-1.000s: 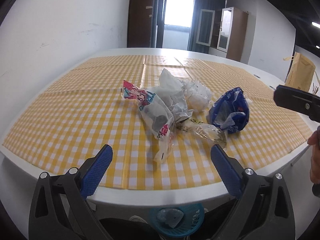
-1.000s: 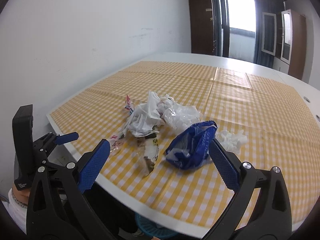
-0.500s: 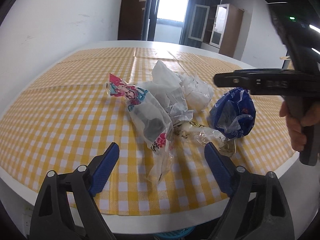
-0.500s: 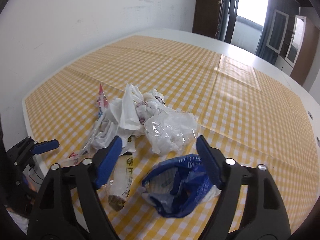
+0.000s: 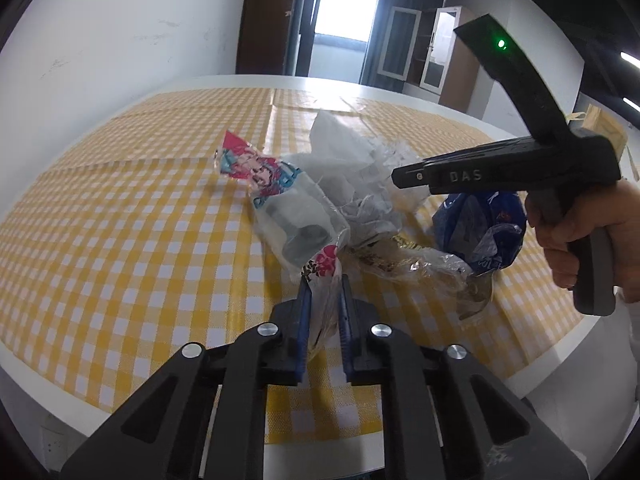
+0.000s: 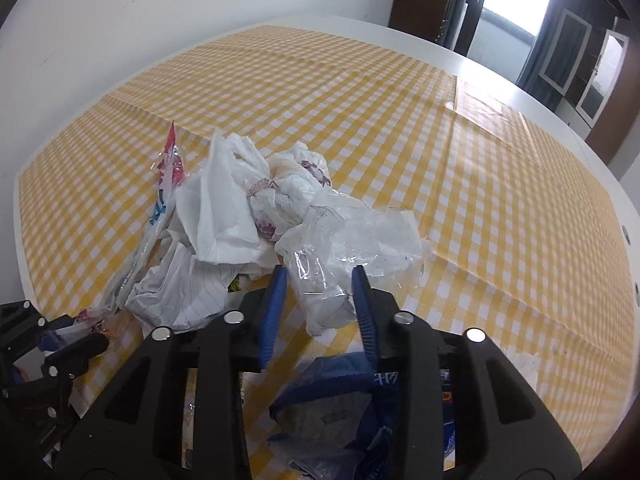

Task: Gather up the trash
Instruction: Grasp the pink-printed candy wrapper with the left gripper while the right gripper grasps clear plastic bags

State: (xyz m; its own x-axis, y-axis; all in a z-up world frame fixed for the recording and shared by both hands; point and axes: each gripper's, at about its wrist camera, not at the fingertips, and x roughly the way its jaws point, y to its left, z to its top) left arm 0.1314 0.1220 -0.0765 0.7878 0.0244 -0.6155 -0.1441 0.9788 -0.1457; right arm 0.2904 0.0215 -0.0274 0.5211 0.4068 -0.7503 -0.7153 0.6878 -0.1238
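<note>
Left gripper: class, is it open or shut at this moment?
Shut. The left gripper has its blue fingers pinching the end of the clear cartoon-printed wrapper.

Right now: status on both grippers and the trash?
Left gripper shut on cartoon wrapper. Right gripper closing around clear plastic bag, not clamped. Blue bag below right fingers. Nothing blocking.

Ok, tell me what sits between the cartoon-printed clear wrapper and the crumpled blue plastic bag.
In the left wrist view, a crumpled white paper wad and a clear gold-printed wrapper lie between them.
</note>
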